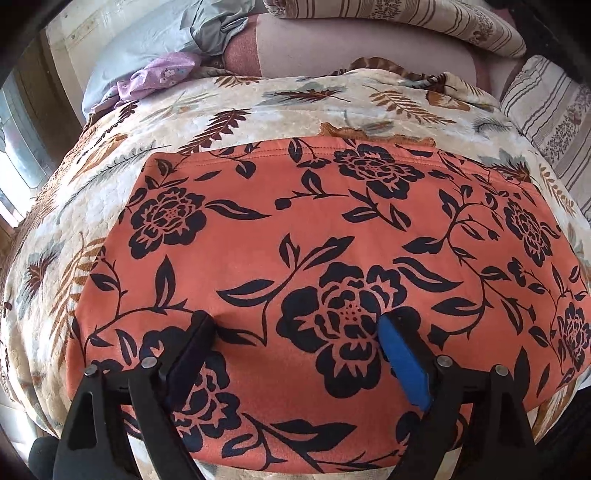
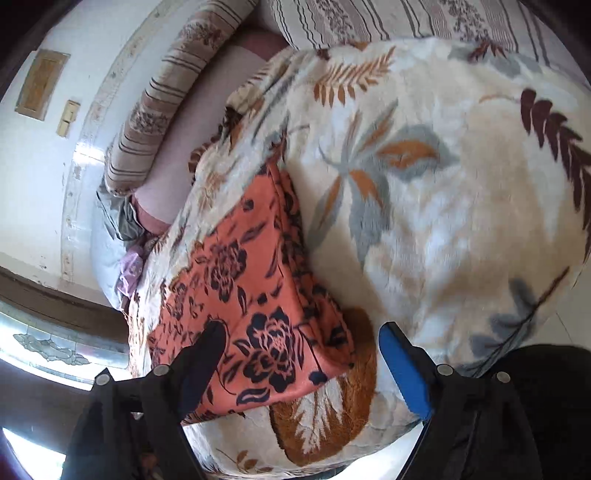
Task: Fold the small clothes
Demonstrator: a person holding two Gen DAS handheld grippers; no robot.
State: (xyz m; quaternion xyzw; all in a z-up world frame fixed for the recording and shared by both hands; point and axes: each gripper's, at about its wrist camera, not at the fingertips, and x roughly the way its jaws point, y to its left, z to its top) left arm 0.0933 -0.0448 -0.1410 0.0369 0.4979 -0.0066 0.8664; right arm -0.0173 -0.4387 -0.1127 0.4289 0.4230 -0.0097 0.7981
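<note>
Lying flat on the leaf-print blanket (image 1: pixel 110 192) of a bed, the orange floral garment (image 1: pixel 314 229) shows no legible writing; left gripper (image 1: pixel 297 325) and right gripper (image 2: pixel 303 332) gape wide, empty, above it.

Bed: cream leaf-print fleece blanket (image 2: pixel 461 221) spread across.
Bedding: striped floral quilt (image 1: pixel 424 22) rolled near wall.
Wall: white, worn (image 2: pixel 37 177).
Window: bright daylight (image 2: pixel 55 350), patterned glass.
</note>
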